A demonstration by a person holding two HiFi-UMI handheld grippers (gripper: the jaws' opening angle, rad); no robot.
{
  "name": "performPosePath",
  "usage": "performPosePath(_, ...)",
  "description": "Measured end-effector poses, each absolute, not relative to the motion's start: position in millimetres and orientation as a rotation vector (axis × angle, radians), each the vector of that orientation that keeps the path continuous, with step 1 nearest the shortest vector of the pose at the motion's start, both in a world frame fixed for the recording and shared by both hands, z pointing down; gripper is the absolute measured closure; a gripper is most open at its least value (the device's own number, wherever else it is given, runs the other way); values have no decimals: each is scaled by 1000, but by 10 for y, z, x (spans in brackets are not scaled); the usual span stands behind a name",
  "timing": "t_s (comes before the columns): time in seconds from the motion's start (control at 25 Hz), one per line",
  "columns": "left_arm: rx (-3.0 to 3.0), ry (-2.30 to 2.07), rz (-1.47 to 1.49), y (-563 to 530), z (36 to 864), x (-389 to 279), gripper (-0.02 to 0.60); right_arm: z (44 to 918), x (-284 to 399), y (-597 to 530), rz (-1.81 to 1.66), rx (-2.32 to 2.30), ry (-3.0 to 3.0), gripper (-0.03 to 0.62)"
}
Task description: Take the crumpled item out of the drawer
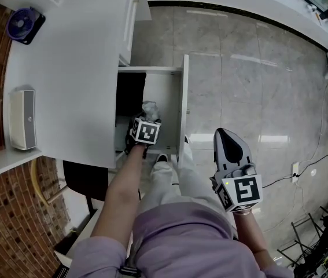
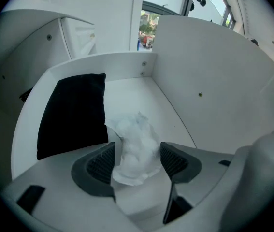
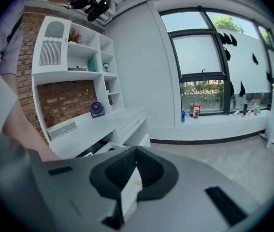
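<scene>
A crumpled white paper (image 2: 137, 146) lies on the floor of the open white drawer (image 2: 199, 81), next to a flat black item (image 2: 74, 115). My left gripper (image 2: 137, 161) reaches into the drawer with its jaws wide open. The paper sits between the two pads, not squeezed. From the head view the paper (image 1: 150, 109) shows just beyond the left gripper (image 1: 146, 119), inside the drawer (image 1: 184, 103). My right gripper (image 1: 226, 136) hangs over the floor to the right, away from the drawer. In its own view the right gripper (image 3: 134, 170) is shut, with a small white slip (image 3: 129, 192) at the seam.
The drawer sticks out from a white desk (image 1: 71, 68) that carries a white speaker (image 1: 24, 119) and a small blue fan (image 1: 25, 25). A black chair seat (image 1: 85, 181) stands beneath the desk edge. Grey tiled floor (image 1: 256, 86) lies to the right. The person's legs are below.
</scene>
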State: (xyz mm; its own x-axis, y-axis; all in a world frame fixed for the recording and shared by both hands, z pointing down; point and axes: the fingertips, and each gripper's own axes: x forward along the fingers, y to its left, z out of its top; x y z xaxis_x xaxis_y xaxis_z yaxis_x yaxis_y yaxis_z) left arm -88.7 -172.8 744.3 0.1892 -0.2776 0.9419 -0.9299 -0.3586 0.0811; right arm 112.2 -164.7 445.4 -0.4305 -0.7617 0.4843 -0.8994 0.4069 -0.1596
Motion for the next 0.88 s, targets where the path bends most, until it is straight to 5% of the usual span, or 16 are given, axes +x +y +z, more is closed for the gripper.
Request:
performPosePath(0.28,1742,-1111,1200,-1744,7516,-825,293,4504,1191,-1655,605,1448,-2315,591)
performPosePath(0.88,1815,-1107,1208,-1749,7421,-597,411,4541,1309,-1641,620,1464,-2303,591)
